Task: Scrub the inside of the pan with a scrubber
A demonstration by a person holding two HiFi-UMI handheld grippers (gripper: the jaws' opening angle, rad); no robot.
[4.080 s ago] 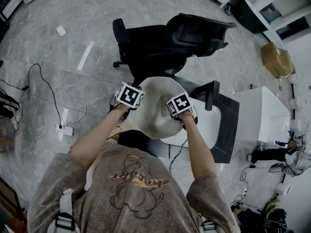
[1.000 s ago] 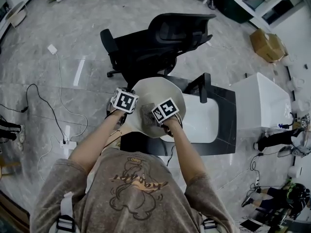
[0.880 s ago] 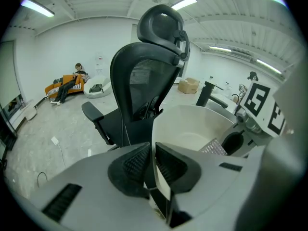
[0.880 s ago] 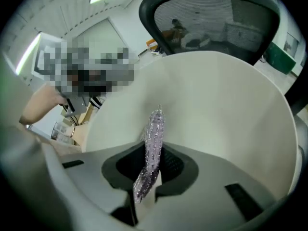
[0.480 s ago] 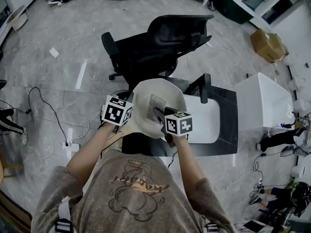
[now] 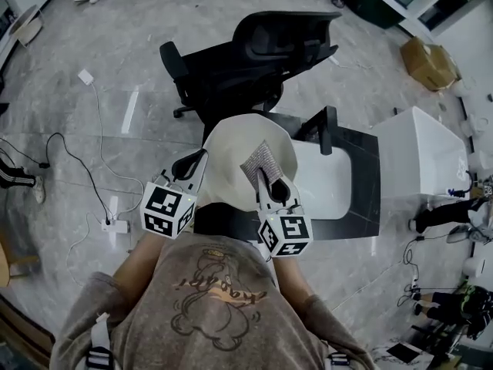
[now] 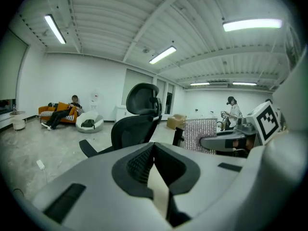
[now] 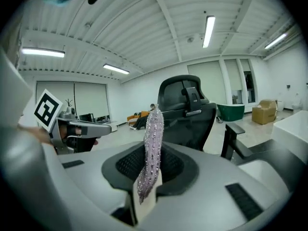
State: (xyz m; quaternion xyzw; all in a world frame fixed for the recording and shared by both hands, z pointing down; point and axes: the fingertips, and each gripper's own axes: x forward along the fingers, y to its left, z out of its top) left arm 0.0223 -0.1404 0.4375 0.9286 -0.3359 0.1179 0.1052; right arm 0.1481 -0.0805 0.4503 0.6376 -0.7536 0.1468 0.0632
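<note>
A cream pan lies below both grippers in the head view; neither gripper view shows it. My right gripper is shut on a silvery mesh scrubber, held above the pan's inside. In the right gripper view the scrubber stands up from between the jaws of the right gripper. My left gripper hovers over the pan's left edge. In its own view the left gripper is shut with nothing between its jaws. That view also shows the scrubber off to the right.
A black office chair stands just beyond the pan. A dark table with a white inset and a white cabinet are to the right. Cables and a power strip lie on the floor at left. A person sits on an orange sofa.
Both grippers have risen and drawn back toward the person, their marker cubes now larger and lower in the head view. The scrubber has come up off the pan's inside with the right gripper.
</note>
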